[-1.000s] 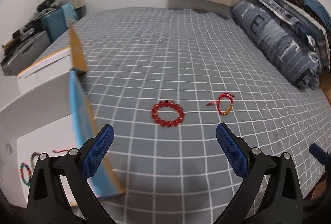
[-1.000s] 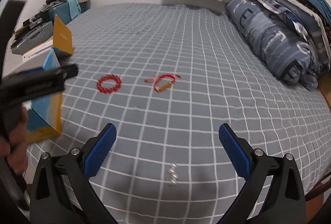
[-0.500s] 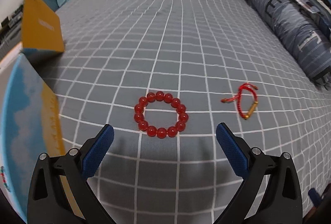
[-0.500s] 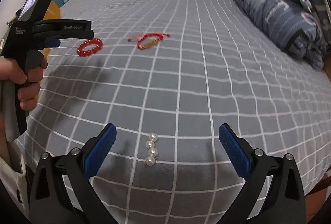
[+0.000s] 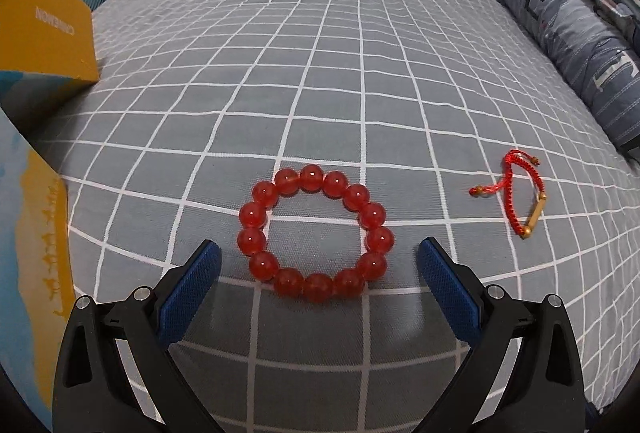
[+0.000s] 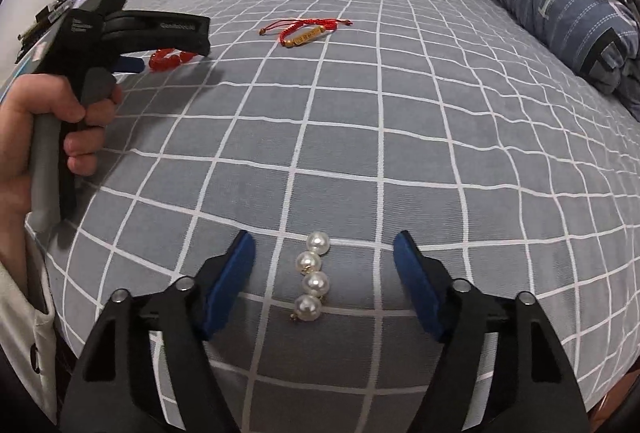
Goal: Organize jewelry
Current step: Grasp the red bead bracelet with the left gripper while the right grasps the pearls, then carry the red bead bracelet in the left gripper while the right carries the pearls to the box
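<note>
Pearls (image 6: 313, 277) now lie between the narrowed right tool (image 6: 324, 269).

We see glossy, translucent red beads (image 5: 316, 235), a woven red cord bracelet (image 5: 516, 199) bearing a shiny gold-coloured bar, lustrous pearls (image 6: 314, 275), matt cloth on the bed (image 5: 340, 81), and textured blue pads (image 5: 190, 299) on matt black plastic.

Both grippers, left (image 5: 318, 263) and right (image 6: 324, 259), angled downward, jaws apart, the right's just narrowing.
</note>
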### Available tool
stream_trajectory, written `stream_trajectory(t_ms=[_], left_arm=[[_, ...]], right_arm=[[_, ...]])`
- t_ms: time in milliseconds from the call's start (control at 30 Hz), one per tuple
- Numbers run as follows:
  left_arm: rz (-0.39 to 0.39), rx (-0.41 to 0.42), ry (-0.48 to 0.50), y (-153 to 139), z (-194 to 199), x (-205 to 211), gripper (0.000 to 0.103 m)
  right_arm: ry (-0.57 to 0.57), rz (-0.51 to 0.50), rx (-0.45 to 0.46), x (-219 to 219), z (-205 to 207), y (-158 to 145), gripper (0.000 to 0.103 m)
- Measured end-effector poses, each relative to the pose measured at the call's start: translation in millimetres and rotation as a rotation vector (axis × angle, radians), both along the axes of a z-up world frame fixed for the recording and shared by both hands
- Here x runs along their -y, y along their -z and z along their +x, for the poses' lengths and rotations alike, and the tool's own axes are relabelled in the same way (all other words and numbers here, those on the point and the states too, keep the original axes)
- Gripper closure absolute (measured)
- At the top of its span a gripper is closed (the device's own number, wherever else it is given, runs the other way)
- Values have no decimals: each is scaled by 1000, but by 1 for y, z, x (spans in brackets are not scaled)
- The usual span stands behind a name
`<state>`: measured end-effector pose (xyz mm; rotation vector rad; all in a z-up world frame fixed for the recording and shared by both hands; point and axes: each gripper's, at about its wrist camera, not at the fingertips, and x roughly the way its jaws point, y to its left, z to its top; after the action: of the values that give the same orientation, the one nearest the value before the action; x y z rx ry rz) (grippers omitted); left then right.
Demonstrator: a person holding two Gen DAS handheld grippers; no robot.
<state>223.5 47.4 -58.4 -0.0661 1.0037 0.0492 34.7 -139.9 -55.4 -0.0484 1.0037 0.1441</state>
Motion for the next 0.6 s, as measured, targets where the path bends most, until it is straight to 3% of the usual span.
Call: stream_trajectory(t_ms=[67,133,367,600], left_arm=[[3,3,-1,1,-1,0,8],[6,9,-6,0,-1,-1,26],[-16,24,-8,-4,-5,-6,74],[-31,36,6,-9,-9,-8,76]], right_arm=[[-18,-6,0,-4,-3,-1,48],[-37,-4,-5,-8,-4,-3,62],[-64,3,-16,-11,-5,-5,91],[-59,-3,0,-12,-3,-8,92]])
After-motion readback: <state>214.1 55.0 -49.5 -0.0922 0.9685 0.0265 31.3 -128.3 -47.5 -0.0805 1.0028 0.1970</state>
